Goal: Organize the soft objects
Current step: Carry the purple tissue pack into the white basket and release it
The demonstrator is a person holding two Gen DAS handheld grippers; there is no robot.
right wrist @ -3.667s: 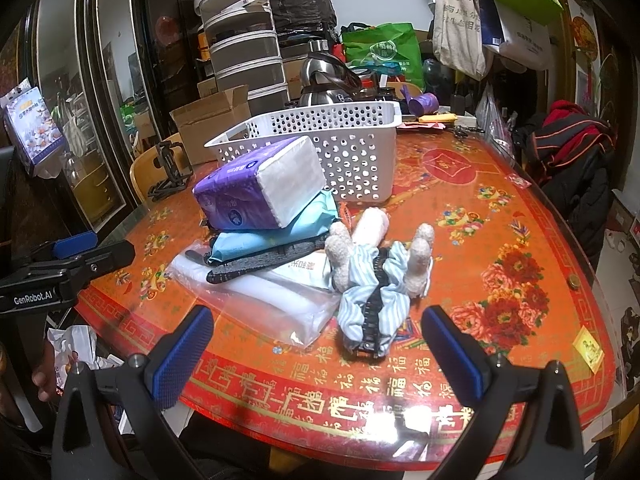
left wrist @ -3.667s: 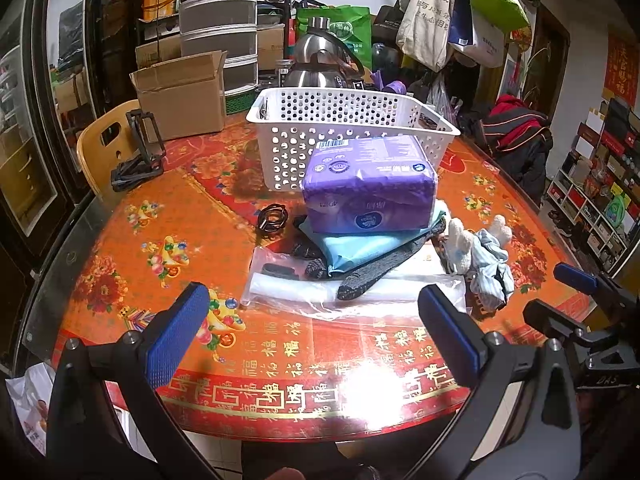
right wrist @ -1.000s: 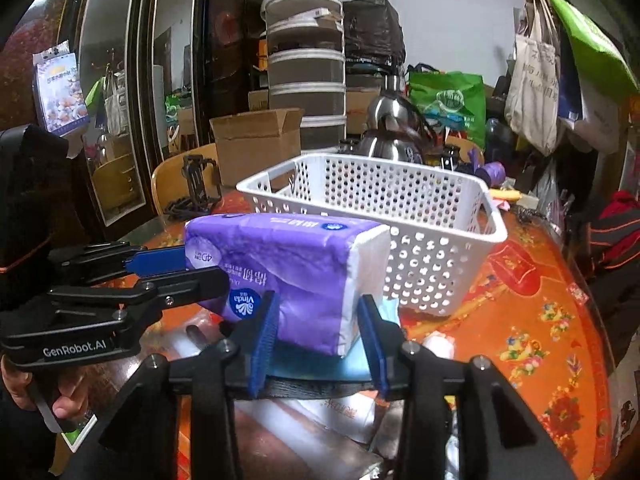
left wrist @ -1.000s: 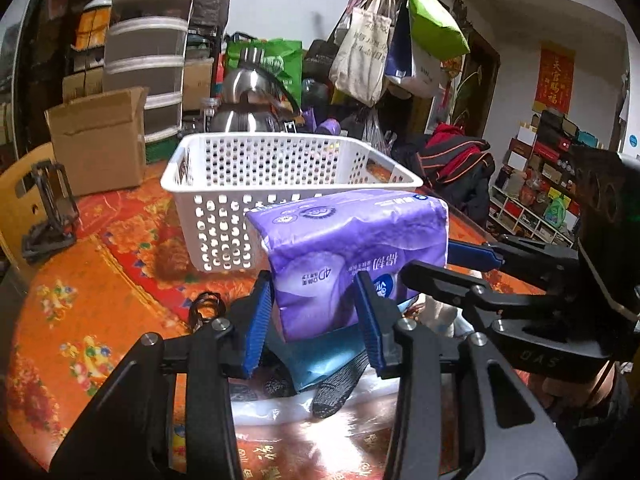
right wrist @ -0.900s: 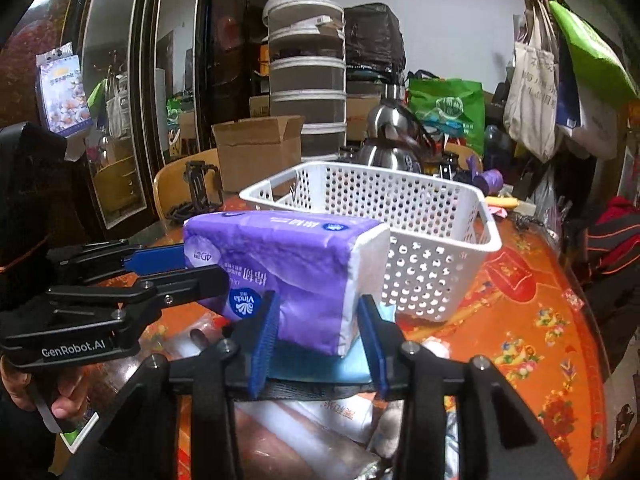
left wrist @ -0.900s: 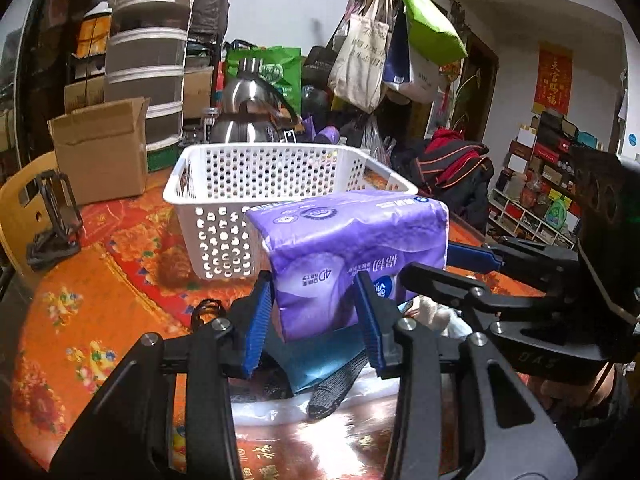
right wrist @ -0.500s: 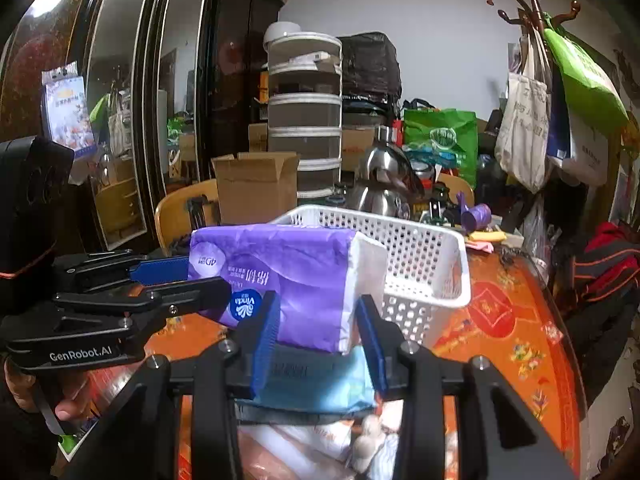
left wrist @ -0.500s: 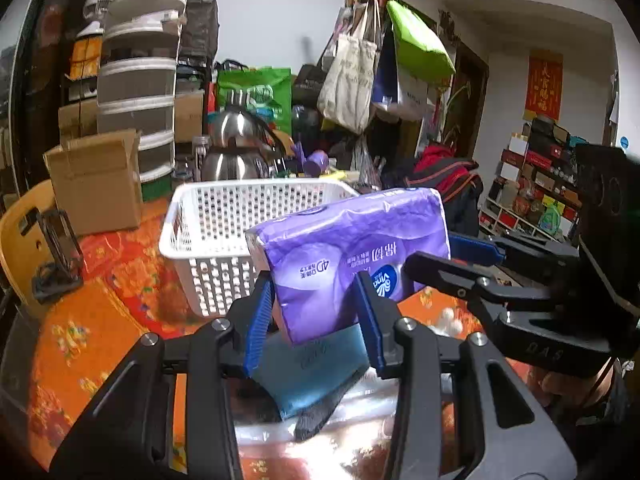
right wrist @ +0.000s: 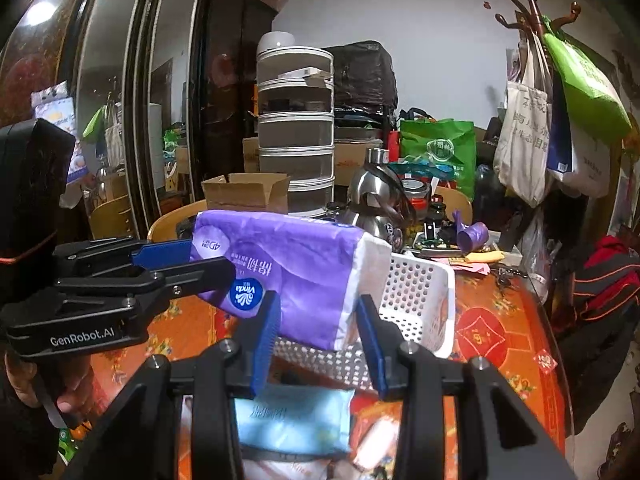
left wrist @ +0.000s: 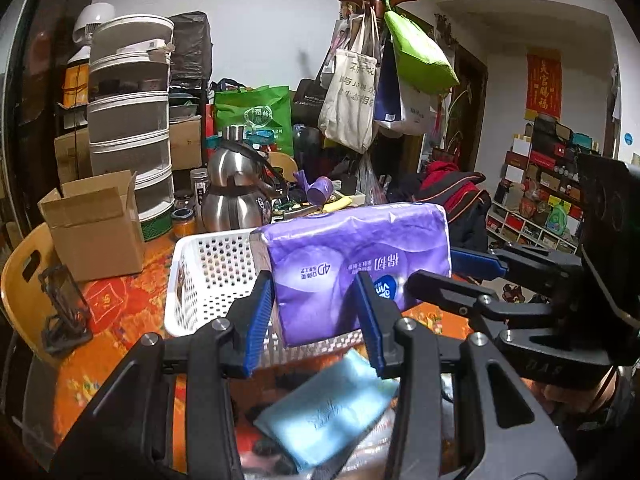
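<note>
Both grippers are shut on a purple tissue pack and hold it in the air, level with the near rim of the white perforated basket. My left gripper clamps the pack's left end; my right gripper clamps its right end. The basket also shows in the right wrist view, behind the pack. A light blue soft pack lies on the table below, also in the right wrist view, on clear plastic bags.
A cardboard box, a steel kettle and stacked grey trays stand behind the basket. A yellow chair is at the left. Hanging bags fill the back. The table has an orange-red floral cover.
Both grippers went from open above the pile to shut on the purple pack. They have lifted it off the blue pack and carried it up toward the basket.
</note>
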